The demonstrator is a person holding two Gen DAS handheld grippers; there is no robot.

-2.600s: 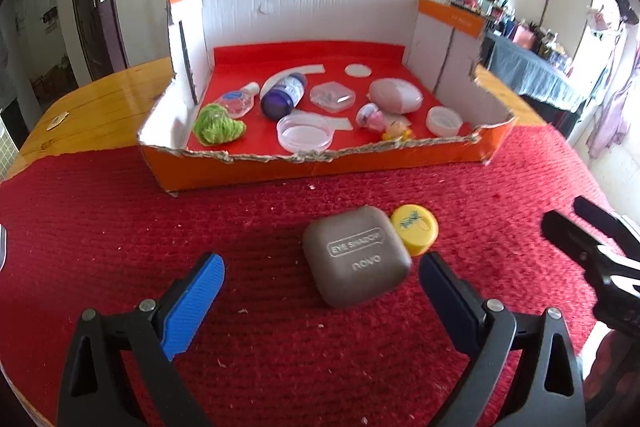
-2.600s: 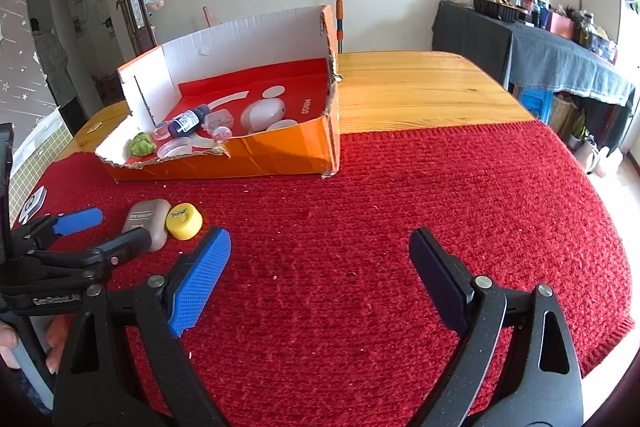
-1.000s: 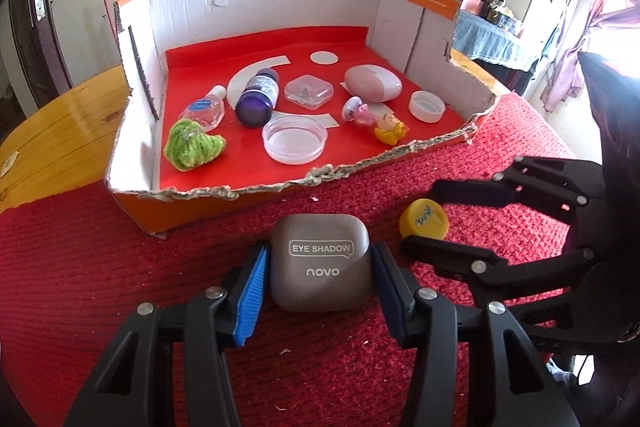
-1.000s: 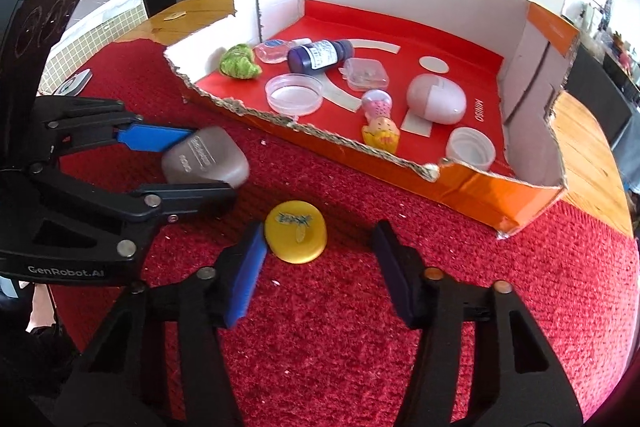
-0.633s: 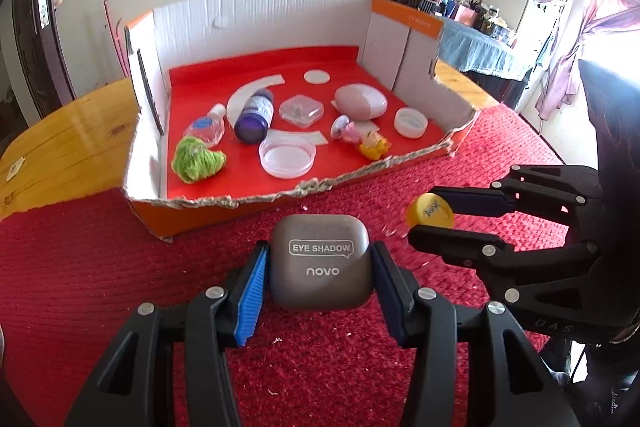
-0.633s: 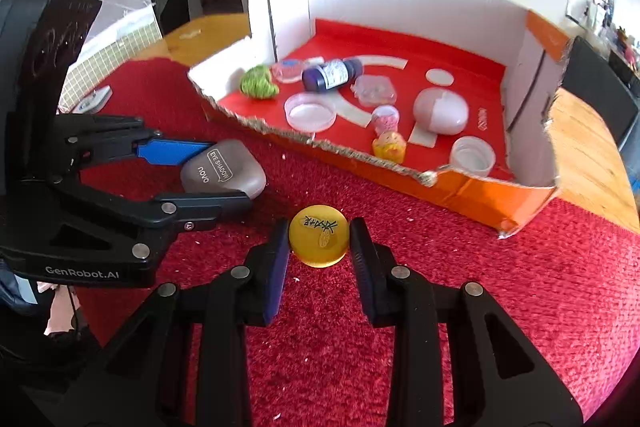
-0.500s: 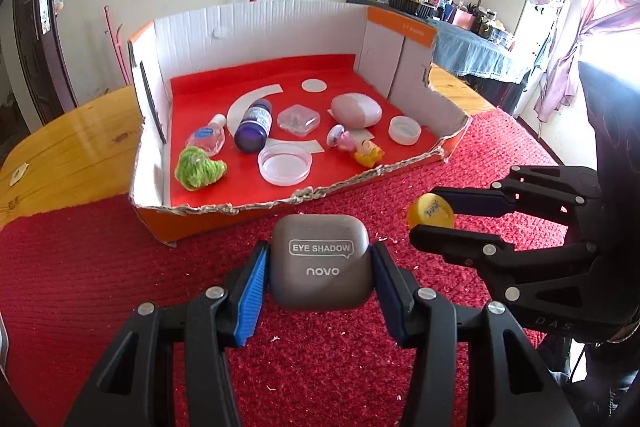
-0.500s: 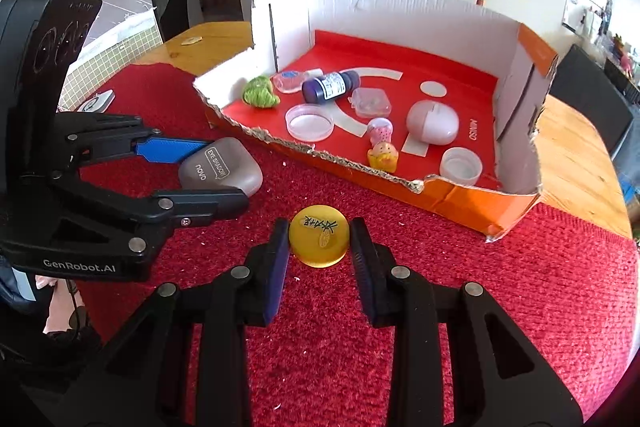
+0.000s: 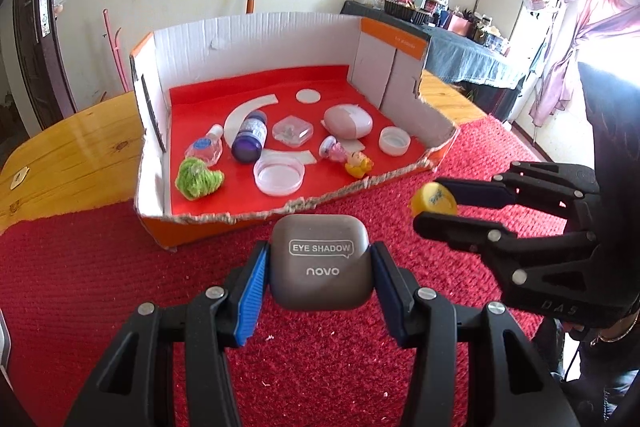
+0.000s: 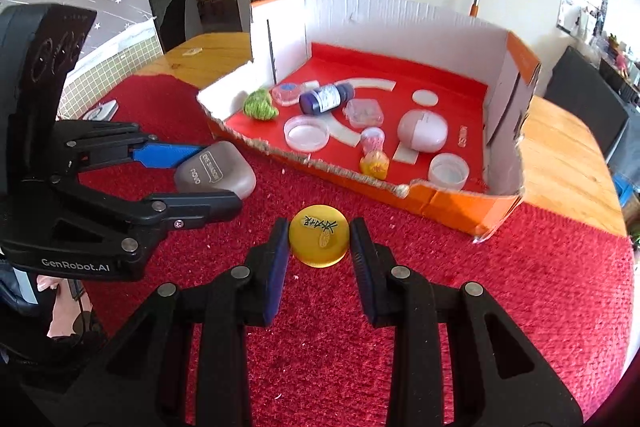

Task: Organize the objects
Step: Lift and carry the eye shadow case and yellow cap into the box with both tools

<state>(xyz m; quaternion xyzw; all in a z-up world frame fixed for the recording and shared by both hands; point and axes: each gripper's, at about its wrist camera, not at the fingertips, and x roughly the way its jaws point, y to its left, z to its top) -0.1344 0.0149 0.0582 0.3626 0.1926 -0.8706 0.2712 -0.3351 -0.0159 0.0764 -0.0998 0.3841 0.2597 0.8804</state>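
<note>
My left gripper [image 9: 320,279] is shut on a grey eye shadow case [image 9: 320,261] and holds it above the red cloth, just before the box's torn front edge. It also shows in the right wrist view [image 10: 188,179], with the case [image 10: 216,173] in it. My right gripper [image 10: 319,241] is shut on a yellow round cap [image 10: 319,241], held above the cloth to the right of the case. The cap [image 9: 434,199] and right gripper [image 9: 436,205] also show in the left wrist view. An open cardboard box [image 9: 248,51] with a red floor lies ahead.
The box holds a green tuft [image 9: 198,179], a purple bottle [image 9: 250,139], a clear dish [image 9: 279,174], a pinkish oval case [image 9: 347,121], a white cap [image 9: 394,141] and small toys [image 9: 358,165]. The box's walls [image 10: 516,99] stand high at back and sides. Red cloth [image 10: 540,287] covers a wooden table [image 9: 72,151].
Both grippers closed on their objects, the left on the eye shadow case and the right on the yellow cap, and lifted them off the cloth. The box now looks slightly farther off.
</note>
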